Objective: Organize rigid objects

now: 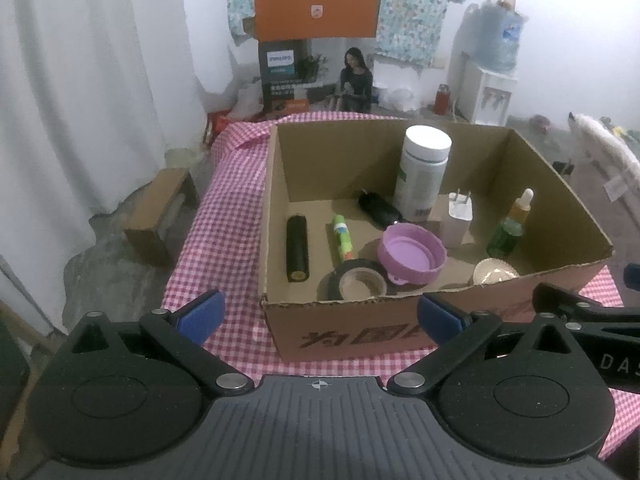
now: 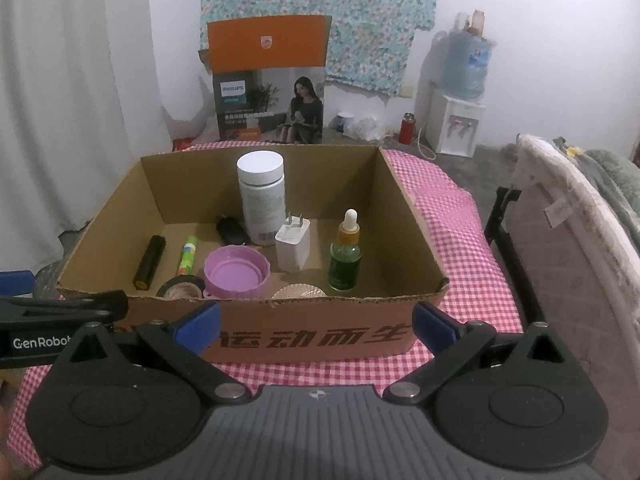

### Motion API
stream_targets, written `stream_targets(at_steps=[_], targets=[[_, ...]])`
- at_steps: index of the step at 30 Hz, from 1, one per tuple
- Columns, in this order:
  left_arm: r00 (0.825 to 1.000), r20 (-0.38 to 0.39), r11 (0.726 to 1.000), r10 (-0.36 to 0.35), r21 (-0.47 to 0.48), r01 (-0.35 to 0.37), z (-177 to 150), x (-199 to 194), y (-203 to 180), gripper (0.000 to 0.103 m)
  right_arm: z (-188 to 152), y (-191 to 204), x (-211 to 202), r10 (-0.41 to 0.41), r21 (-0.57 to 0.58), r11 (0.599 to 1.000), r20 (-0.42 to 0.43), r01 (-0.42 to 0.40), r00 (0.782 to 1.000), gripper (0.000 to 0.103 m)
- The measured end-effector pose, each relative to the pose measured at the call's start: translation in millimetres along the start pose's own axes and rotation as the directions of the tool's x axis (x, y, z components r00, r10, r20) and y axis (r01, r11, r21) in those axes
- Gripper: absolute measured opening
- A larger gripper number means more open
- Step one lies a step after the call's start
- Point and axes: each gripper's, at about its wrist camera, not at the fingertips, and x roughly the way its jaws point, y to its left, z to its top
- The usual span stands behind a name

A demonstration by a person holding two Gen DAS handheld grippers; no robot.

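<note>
Both claws stand wide and hold nothing: the left gripper (image 1: pixel 318 318) and the right gripper (image 2: pixel 316 322) hover side by side before the near wall of the cardboard box (image 2: pixel 320 332), their blue pads spread apart. All the rigid objects lie inside this open box, which sits on a pink checked tablecloth (image 2: pixel 452 216), so I judge that the sorting is done or nearly done. The tall things stand upright toward the back, probably so that they do not roll — the white plastic bottle (image 2: pixel 261 196) with its smooth round cap, the white charger (image 2: pixel 293 246) with two metal prongs up, just in front of the bottle, and the green glass dropper bottle (image 2: pixel 344 256) to the right. The long thin things lie flat and almost parallel on the left: a black cylinder (image 2: pixel 150 262) and a colourful printed tube (image 2: pixel 188 258). Near the front wall a black tape roll (image 2: pixel 180 289) lies flat, and a purple plastic lid (image 2: pixel 236 272), ribbed on its rim, rests open side up and partly over the roll. A pale ribbed dish (image 2: pixel 298 292) is half hidden by the front wall. A dark glossy thing (image 2: pixel 230 229) lies behind the lid; what it is I cannot tell.
</note>
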Motion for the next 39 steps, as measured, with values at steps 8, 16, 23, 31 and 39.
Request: stream_targets(at_steps=[8,16,23,31,39], targets=[[1.0,-0.016,1.0,0.005,0.001,-0.005,0.5,-0.6,0.3,0.103,1.2,0.5,0.9,0.006,-0.008,1.0,-0.012,-0.006,1.0,0.103],[1.0,-0.02,1.0,0.006,0.005,-0.006,0.9,-1.2,-0.1,0.103,1.5,-0.2,0.8,0.009,-0.012,1.0,-0.018,-0.009,1.0,0.103],[1.0,-0.018,1.0,0.008,0.007,-0.008,0.9,-1.9,-0.6,0.103,2.2,-1.3,0.9,0.008,-0.014,1.0,-0.018,-0.008,1.0,0.103],[1.0,-0.021,1.0,0.008,0.007,-0.008,1.4,-2.3,0.7,0.103,2.2,-0.9,0.8,0.007,-0.016,1.0,-0.017,-0.007,1.0,0.103],[1.0,-0.022,1.0,0.008,0.007,-0.008,0.3,-2.3,-0.4,0.103,2.0,-0.8,0.2,0.007,-0.013,1.0,-0.018,-0.007,1.0,0.103]])
